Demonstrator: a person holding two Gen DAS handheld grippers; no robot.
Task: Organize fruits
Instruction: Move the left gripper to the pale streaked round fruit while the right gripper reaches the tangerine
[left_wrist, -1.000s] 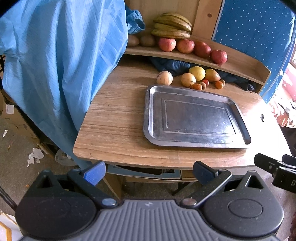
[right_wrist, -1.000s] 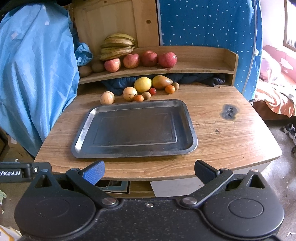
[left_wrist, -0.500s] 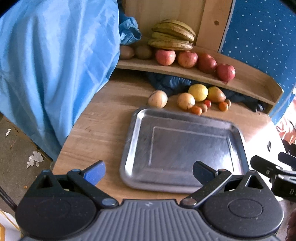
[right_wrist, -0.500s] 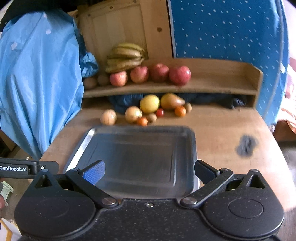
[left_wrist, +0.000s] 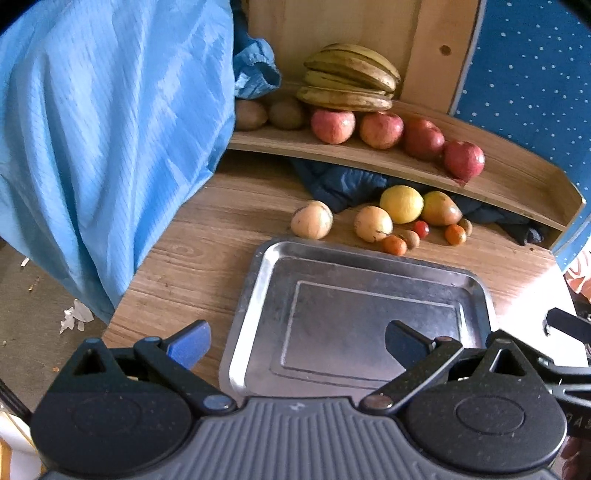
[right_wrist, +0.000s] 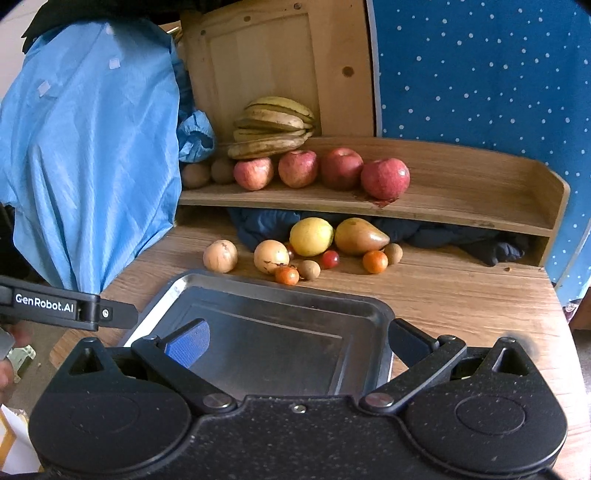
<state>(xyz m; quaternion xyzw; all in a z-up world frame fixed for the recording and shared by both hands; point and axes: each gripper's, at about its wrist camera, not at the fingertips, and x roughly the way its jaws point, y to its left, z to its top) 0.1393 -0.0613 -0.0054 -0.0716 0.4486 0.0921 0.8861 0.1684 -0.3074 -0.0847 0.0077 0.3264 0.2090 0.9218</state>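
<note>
An empty steel tray lies on the wooden table. Behind it sits a cluster of fruit: a yellow lemon, a pear, two pale round fruits, and several small orange, red and brown ones. On the shelf above rest several red apples and a bunch of bananas. My left gripper hangs open over the tray's near left part. My right gripper hangs open over the tray's near edge. Neither holds anything.
A blue cloth drapes over something at the table's left. A dark blue cloth is stuffed under the shelf. Two brown kiwis sit at the shelf's left end. A dotted blue panel stands at the right.
Both grippers have moved forward over the table, from beyond its front edge to above the tray. The fruit looks closer. Both stay open.
</note>
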